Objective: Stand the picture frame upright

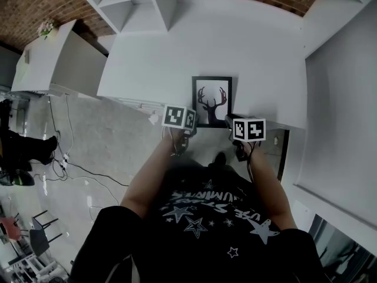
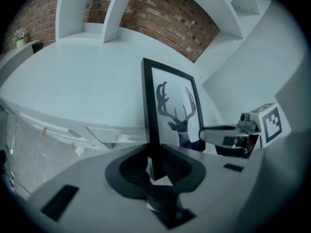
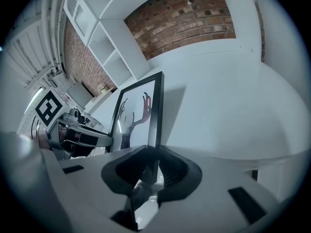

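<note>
A black picture frame (image 1: pixel 212 101) holding a deer-head silhouette with antlers stands on its lower edge on a white table (image 1: pixel 259 52), close to the table's front edge, with the print facing the person. From the head view, whether it is fully upright or leaning back slightly cannot be told.

The left gripper (image 1: pixel 191 130) meets the frame at its lower left side. In the left gripper view, the frame's dark left edge (image 2: pixel 149 110) rises straight up out of the gripper (image 2: pixel 154 153), whose two black pads are clamped on that edge.

The right gripper (image 1: pixel 231 124) meets the frame at its lower right side. In the right gripper view, the frame's right edge (image 3: pixel 154 115) runs up from between the pads of that gripper (image 3: pixel 151 154), which are pressed against it from both sides.

Each gripper carries a cube with black-and-white square markers. The person's bare forearms (image 1: pixel 147 175) reach forward from a dark T-shirt (image 1: pixel 212 217) printed with stars. White open shelving (image 1: pixel 138 2) and a red brick wall (image 2: pixel 165 18) stand behind the table.
</note>
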`<action>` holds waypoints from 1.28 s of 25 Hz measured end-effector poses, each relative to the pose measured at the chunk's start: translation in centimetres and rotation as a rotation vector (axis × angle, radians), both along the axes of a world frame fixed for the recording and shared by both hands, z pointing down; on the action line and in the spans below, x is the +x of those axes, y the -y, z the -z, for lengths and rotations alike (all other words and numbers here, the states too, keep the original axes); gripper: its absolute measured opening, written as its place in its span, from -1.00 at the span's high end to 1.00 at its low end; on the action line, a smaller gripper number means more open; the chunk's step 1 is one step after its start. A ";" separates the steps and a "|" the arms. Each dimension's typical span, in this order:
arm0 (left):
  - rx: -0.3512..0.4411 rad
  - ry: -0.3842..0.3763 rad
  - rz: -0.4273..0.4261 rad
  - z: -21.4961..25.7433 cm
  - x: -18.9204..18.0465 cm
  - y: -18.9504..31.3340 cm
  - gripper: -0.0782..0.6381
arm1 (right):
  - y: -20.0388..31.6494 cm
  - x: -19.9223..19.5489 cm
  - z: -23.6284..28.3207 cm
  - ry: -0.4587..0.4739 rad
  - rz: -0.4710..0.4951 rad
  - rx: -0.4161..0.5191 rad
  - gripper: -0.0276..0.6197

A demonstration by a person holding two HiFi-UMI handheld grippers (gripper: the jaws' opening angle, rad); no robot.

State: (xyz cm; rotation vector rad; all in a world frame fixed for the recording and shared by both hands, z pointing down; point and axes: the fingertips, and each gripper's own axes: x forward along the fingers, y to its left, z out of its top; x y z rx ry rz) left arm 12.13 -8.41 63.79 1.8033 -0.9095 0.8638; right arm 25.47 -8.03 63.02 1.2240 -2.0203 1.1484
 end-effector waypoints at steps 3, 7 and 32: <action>0.030 0.004 0.019 0.5 0.3 -0.1 0.53 | -0.1 0.4 0.2 0.011 0.006 0.008 0.64; 0.081 0.012 0.038 1.7 1.1 0.0 0.53 | 0.2 1.2 1.1 0.040 0.013 0.051 0.64; 0.365 -0.005 0.354 11.5 -4.4 3.0 0.52 | 6.1 -4.7 11.9 0.166 0.216 0.381 0.64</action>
